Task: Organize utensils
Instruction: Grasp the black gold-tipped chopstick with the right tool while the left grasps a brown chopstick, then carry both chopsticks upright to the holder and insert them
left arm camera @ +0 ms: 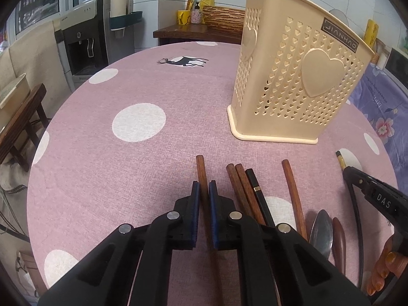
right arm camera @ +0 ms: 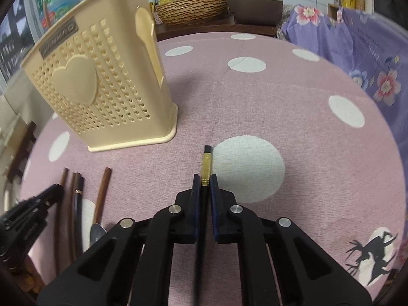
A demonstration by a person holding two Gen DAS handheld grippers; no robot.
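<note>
The left gripper [left arm camera: 204, 188] is clamping its blue-padded black jaws on a brown wooden chopstick [left arm camera: 200, 170], a round grained stick whose blunt end is sticking out past the pads over the round table [left arm camera: 102, 153], near its front edge. The right gripper [right arm camera: 203, 182] is likewise pinching a black chopstick [right arm camera: 207, 153], square-sectioned with a gold band near its end, lying on the same woven pink cloth with white dots. Between the two grippers the other utensils are resting side by side toward the front edge: two brown chopsticks [left arm camera: 236, 178] touching each other, a second black one [left arm camera: 255, 186] with a thin gold ring, a longer wooden handle [left arm camera: 293, 191] and a shiny metal spoon bowl [left arm camera: 321, 232]. The cream plastic holder [left arm camera: 293, 76], perforated with small hearts and bearing large raised hearts, is standing upright toward the middle of the table. The left wrist view alone is showing a person's fingers [left arm camera: 387, 265] around the right tool and a brown stick rising from the holder; the right wrist view alone is showing the purple flowered cloth [right arm camera: 369, 58] beyond the table's far right edge.
</note>
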